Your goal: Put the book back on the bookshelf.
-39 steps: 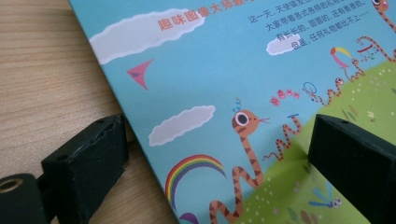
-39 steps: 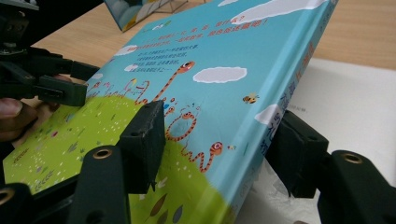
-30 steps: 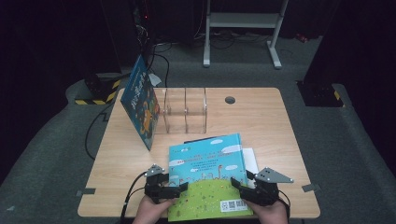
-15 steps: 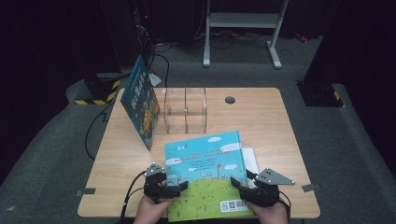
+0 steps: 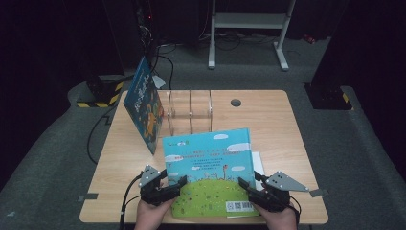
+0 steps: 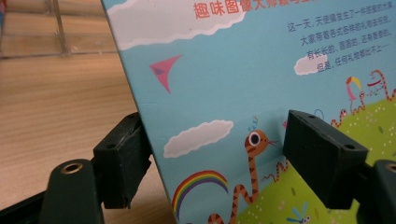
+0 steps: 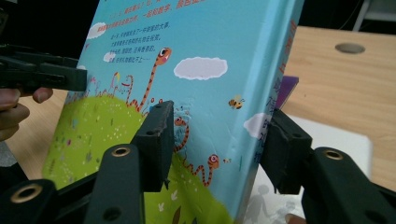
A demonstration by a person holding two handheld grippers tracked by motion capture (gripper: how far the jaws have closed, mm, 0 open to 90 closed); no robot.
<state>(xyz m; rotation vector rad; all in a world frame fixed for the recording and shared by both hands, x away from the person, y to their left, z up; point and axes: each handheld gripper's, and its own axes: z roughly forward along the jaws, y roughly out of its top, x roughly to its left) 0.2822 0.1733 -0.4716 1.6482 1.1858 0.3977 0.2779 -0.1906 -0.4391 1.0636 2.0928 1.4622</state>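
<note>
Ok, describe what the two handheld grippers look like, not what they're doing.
Both are black, each with two blocky rectangular jaws on arms with brass-ringed screw holes. The left gripper trails a black cable off the table's near edge and bears a small grey plate. The right gripper carries a larger grey three-cornered plate on top.

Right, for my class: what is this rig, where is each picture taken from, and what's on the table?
No robot: a person holds a two-jaw gripper in each hand. The high view looks down from above; each gripper view comes from a camera riding on that gripper. On the table stand a clear rack and a blue book propped beside it. The left gripper and right gripper straddle opposite edges of a picture book, tilted up off a white sheet. Both sets of jaws have just been closing; the right grips it; the left, I cannot tell.
</note>
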